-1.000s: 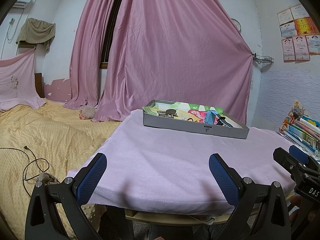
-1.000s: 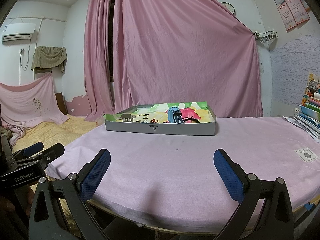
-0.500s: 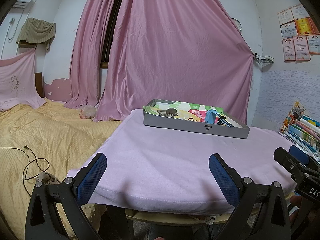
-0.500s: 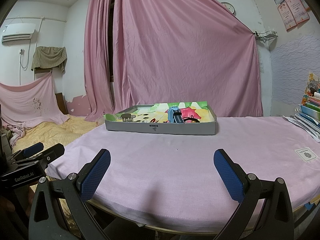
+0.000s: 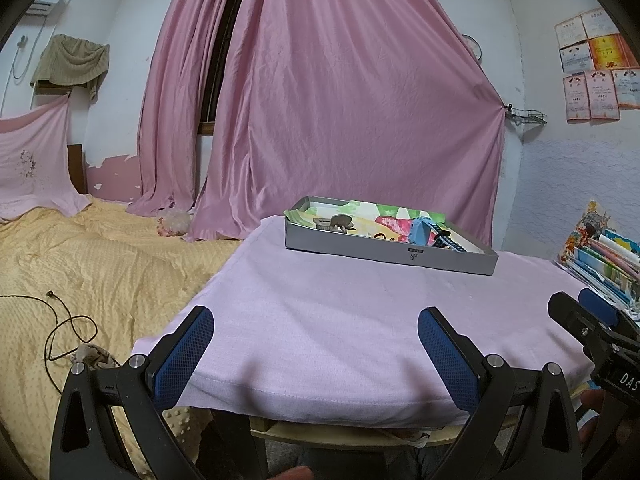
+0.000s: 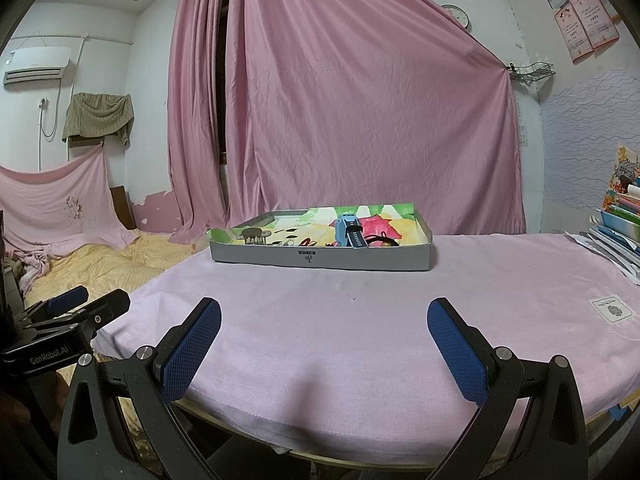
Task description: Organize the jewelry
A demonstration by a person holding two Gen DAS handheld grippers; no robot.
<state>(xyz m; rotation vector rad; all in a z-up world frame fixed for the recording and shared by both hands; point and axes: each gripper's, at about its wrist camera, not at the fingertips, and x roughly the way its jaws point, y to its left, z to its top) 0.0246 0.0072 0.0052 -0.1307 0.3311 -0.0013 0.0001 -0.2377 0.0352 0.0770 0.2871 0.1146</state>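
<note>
A shallow grey box [image 5: 384,254] [image 6: 320,257] lined with bright patterned paper sits at the far side of the pink-covered table [image 5: 340,312] [image 6: 360,312]. Inside it lie a brown hair claw [image 5: 335,222] [image 6: 255,235], a blue watch [image 5: 430,234] [image 6: 350,233], dark hair ties [image 6: 380,240] and small pieces I cannot make out. My left gripper [image 5: 314,334] is open over the table's near edge, well short of the box. My right gripper [image 6: 324,326] is open too, nothing between its fingers, also far from the box.
A bed with a yellow cover [image 5: 92,276] and a loose cable [image 5: 60,328] lies left of the table. Stacked books and papers [image 5: 600,256] [image 6: 618,228] sit at the table's right end. A white label [image 6: 611,309] lies on the cloth. Pink curtains [image 5: 340,100] hang behind.
</note>
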